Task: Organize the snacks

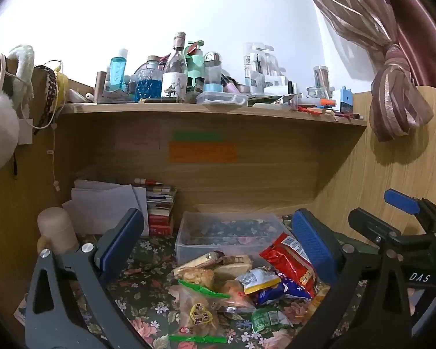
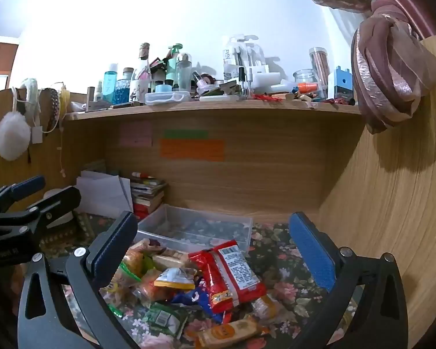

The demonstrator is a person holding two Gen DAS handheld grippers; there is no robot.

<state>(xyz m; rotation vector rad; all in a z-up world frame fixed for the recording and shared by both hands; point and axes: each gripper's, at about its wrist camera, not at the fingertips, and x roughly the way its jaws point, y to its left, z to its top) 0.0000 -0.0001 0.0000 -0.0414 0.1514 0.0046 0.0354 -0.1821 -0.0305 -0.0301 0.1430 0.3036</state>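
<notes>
Both the left gripper and right gripper hang released, holding nothing, above the snack pile. The glossy red packet on top lies with its long axis running away from the grippers toward the clear plastic box on the floral surface.

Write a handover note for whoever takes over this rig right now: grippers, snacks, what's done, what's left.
Left gripper: open, empty, above the snack pile.
Right gripper: open, empty, over the same pile.
The clear bin sits just behind the pile on the floral cloth, and it looks empty.
Done: nothing binned yet.
Left: probably move every snack into the bin; the red packet lies on top.
</notes>
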